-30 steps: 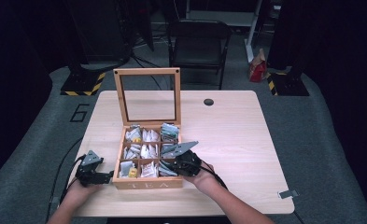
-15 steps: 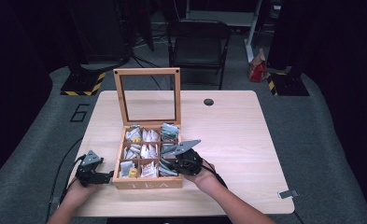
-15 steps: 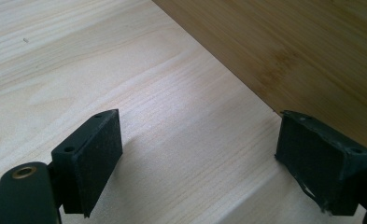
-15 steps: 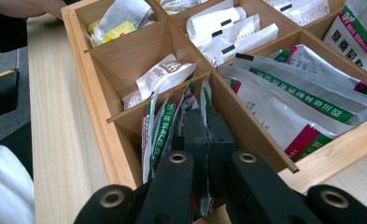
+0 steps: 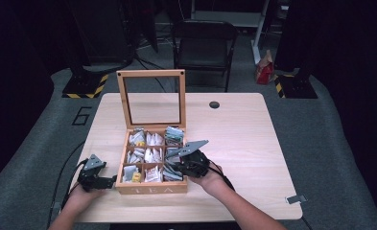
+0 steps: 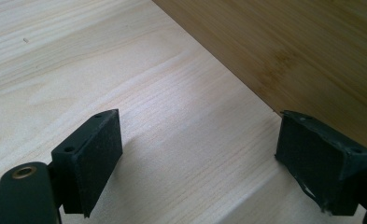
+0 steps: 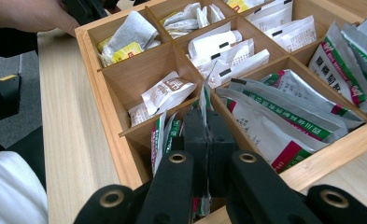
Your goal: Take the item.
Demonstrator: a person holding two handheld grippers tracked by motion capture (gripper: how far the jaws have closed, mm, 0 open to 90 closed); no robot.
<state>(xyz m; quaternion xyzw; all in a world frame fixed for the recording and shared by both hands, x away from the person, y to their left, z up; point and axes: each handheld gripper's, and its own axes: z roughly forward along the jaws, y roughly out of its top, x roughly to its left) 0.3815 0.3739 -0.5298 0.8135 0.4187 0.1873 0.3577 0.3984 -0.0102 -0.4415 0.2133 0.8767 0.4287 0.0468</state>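
Right tongs (image 7: 204,140) are pinching one sachet (image 7: 203,100) in the tea box (image 5: 150,188) while left tongs (image 6: 195,158) are resting released on the worktop (image 6: 78,70), risking snagging neighbouring packets or tearing

- A dark room surrounds a pale wooden bench (image 5: 253,143) at centre frame.
- Grey floor (image 5: 330,139) lies around it.
- A black folding chair (image 5: 203,45) stands at upper centre.
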